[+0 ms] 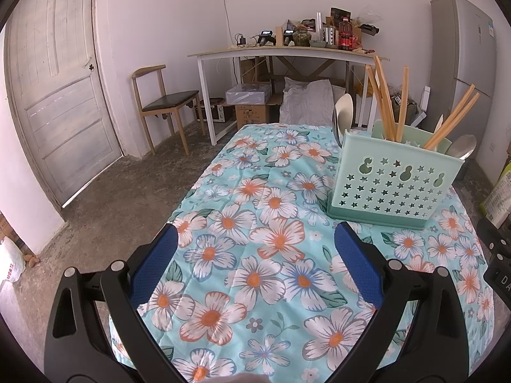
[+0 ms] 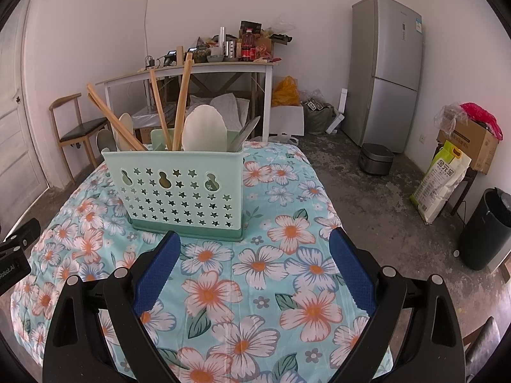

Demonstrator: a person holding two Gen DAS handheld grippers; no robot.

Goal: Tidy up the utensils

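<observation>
The holder (image 2: 179,191) is smooth matt plastic, the chopsticks (image 2: 180,102) bare wood, the tablecloth (image 2: 271,287) soft printed cloth (slightly quilted), the spoon (image 1: 463,148) at 3 o'clock glossy metal.

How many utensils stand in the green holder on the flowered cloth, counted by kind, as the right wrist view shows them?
Wooden chopsticks: 5
Spoons: 4 (three pale, one metal)
Total: 9 utensils in the holder; anything hidden behind its front wall is not counted.
</observation>
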